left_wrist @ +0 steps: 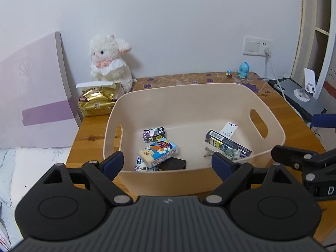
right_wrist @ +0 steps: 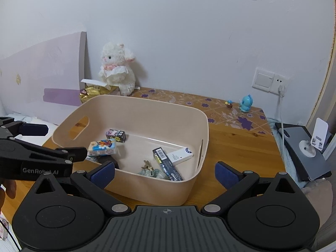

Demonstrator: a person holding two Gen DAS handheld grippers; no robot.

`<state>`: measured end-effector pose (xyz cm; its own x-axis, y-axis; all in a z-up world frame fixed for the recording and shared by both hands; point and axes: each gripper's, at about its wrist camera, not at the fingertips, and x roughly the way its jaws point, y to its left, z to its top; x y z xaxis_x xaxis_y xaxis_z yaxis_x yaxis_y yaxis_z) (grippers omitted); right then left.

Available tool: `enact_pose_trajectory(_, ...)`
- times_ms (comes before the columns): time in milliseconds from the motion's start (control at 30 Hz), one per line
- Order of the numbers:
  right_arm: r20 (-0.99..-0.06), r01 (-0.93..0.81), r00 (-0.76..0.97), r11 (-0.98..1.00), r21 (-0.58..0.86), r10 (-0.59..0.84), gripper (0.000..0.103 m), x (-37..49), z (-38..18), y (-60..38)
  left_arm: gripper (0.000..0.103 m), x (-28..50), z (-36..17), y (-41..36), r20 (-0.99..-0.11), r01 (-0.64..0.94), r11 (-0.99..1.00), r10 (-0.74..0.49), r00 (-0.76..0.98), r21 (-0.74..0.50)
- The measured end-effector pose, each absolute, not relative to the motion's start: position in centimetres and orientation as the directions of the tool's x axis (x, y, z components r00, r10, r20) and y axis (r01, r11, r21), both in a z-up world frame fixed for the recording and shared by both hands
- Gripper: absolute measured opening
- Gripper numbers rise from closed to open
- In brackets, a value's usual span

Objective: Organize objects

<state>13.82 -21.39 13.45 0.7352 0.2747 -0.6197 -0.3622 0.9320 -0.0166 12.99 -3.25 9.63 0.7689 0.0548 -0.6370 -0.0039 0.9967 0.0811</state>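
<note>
I am holding both tongs spread wide with nothing between their blue pads: the left tongs [left_wrist: 168, 163] are hovering at the near wall of the beige bin [left_wrist: 195, 103], and the right tongs [right_wrist: 164, 174] are hanging over the bin's near right corner. The bin is sitting on the wooden worktop [right_wrist: 237, 145]. Inside it, a small dark cartoon box [left_wrist: 154, 134] is lying toward 11 o'clock, a colourful tissue pack [left_wrist: 158, 152] is resting just nearer at the bin's centre on a dark block [left_wrist: 172, 164], and a long dark barcode box [left_wrist: 227, 143] is lying toward 3 o'clock, partly over a white card [left_wrist: 229, 128]. Keys [right_wrist: 148, 166] are lying beside a crumpled cloth [right_wrist: 156, 173]. Beyond the bin, at 11 o'clock, a white plush toy [left_wrist: 110, 59] is sitting behind a gold packet [left_wrist: 96, 103].
</note>
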Motion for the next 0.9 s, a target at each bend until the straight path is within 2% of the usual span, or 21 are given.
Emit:
enact_pose_trajectory(467, -0.58, -0.336, 0.763, 0.942, 0.021, 0.285, 0.103, 9.4, 14.2, -22.7, 0.092, 7.8, 10.5, -2.7, -0.595, -0.006, 0.998, 0.045, 0.803, 0.067)
enact_pose_trajectory(700, -0.601, -0.322, 0.745, 0.945, 0.058, 0.29, 0.103, 7.8, 13.3, -23.6, 0.092, 5.2, 11.0, -2.1, -0.597, -0.027, 0.999, 0.043, 0.801, 0.036)
enact_pose_trajectory(767, -0.603, -0.325, 0.737, 0.942, 0.08, 0.305, 0.103, 7.4, 13.1, -23.9, 0.096, 4.7, 11.1, -1.9, -0.602, -0.034, 0.999, 0.045, 0.797, 0.029)
enact_pose_trajectory(900, -0.602, -0.315, 0.746, 0.947, 0.058, 0.284, 0.103, 6.3, 13.2, -24.1, 0.096, 3.6, 11.1, -2.0, -0.604, -0.044, 0.999, 0.049, 0.795, 0.023)
